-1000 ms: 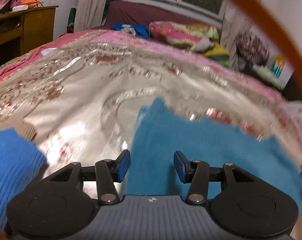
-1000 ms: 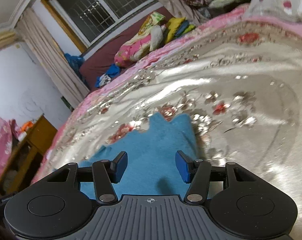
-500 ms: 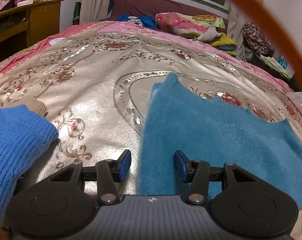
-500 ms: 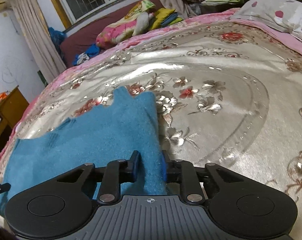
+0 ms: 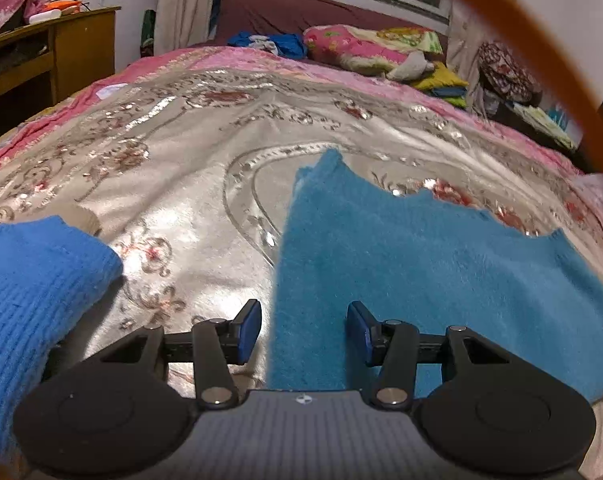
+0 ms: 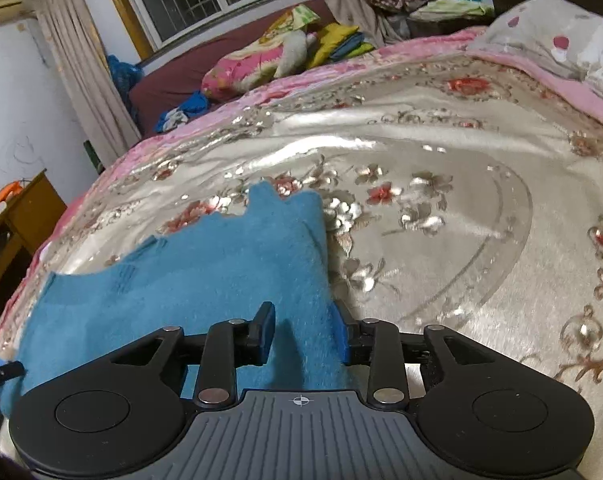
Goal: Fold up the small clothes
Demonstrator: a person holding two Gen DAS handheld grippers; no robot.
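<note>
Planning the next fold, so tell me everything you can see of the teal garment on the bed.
The teal garment is fuzzy, fleece-like fabric, spread flat on the shiny floral bedspread. Its far edge is jagged, rising to a point at each far corner. The left gripper straddles its near left edge, jaws apart. The right gripper straddles its near right edge; its jaws have just been opening, fabric between them, apparently unpinched.

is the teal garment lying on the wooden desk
No, the teal garment lies spread on the bedspread; the desk stands beside the bed.
</note>
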